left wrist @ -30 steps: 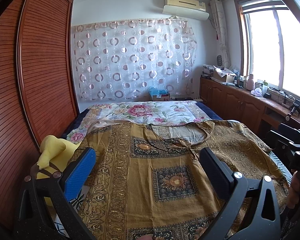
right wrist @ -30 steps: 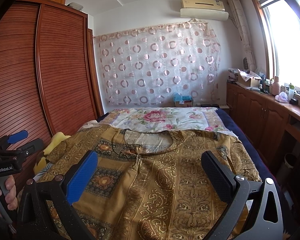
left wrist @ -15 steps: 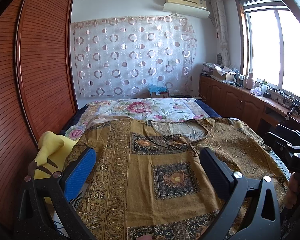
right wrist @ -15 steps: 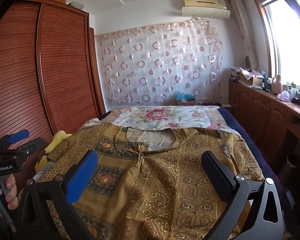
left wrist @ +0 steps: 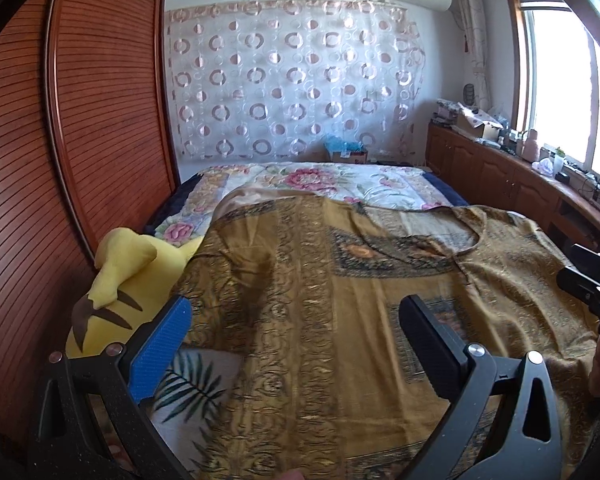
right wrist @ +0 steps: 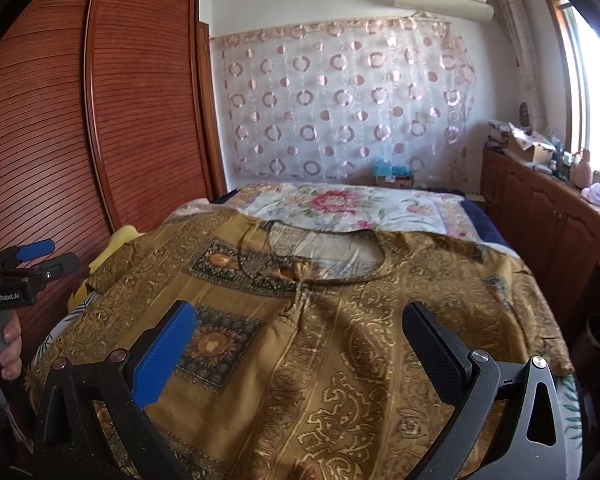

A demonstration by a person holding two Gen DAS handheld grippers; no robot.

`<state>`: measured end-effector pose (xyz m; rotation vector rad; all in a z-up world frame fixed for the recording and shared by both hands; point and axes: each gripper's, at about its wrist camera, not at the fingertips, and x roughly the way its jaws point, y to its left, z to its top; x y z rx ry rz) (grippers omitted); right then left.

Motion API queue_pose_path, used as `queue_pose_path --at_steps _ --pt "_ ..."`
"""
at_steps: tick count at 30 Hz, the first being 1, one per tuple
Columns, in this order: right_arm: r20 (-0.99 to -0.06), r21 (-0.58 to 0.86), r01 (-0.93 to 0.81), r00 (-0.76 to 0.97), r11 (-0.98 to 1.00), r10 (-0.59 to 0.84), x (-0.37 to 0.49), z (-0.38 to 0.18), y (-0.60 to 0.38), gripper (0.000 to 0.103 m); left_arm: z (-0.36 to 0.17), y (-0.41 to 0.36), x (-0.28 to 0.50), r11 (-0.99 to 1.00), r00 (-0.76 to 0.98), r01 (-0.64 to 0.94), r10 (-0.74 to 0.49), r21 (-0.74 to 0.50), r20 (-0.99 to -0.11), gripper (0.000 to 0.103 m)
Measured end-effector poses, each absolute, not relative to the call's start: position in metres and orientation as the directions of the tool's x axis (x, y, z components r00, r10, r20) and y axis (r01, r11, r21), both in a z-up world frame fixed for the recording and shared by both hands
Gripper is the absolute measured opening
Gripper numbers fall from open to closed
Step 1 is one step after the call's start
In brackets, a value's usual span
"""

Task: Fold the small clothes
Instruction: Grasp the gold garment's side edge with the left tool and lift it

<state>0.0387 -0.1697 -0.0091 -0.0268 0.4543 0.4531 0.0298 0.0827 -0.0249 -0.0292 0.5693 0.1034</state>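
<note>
1. The garment (right wrist: 300, 340) lies flat on the bed (right wrist: 380, 208), neckline at the far end, hem toward the grippers — its long axis runs straight away from them.
2. The left gripper (left wrist: 296, 344) hovers nearer the garment's left sleeve edge, beside a yellow plush toy (left wrist: 128, 280); the right gripper (right wrist: 300, 356) sits over the chest, right of centre.
3. Both grippers' jaws are spread wide and hold nothing.
4. The cloth is mustard-gold with ornate medallion panels — thin, softly wrinkled, still unfolded.

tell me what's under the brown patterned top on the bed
The brown patterned top lies on a floral bedspread; a leaf-print sheet shows at its near left edge. A yellow plush toy pokes out beside it. Anything else is covered.
</note>
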Motion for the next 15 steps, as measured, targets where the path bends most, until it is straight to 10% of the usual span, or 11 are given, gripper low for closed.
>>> queue_pose_path --at_steps 9,15 --pt "-0.475 0.067 -0.482 0.755 0.874 0.453 0.058 -0.014 -0.156 0.103 -0.055 0.133 0.047 0.99 0.782 -0.138 0.104 -0.007 -0.614 0.103" --pt "-0.516 0.067 -0.511 0.717 0.857 0.468 0.066 -0.013 -0.153 0.103 -0.085 0.164 0.065 0.99 0.715 -0.129 0.054 -0.055 -0.697 0.079"
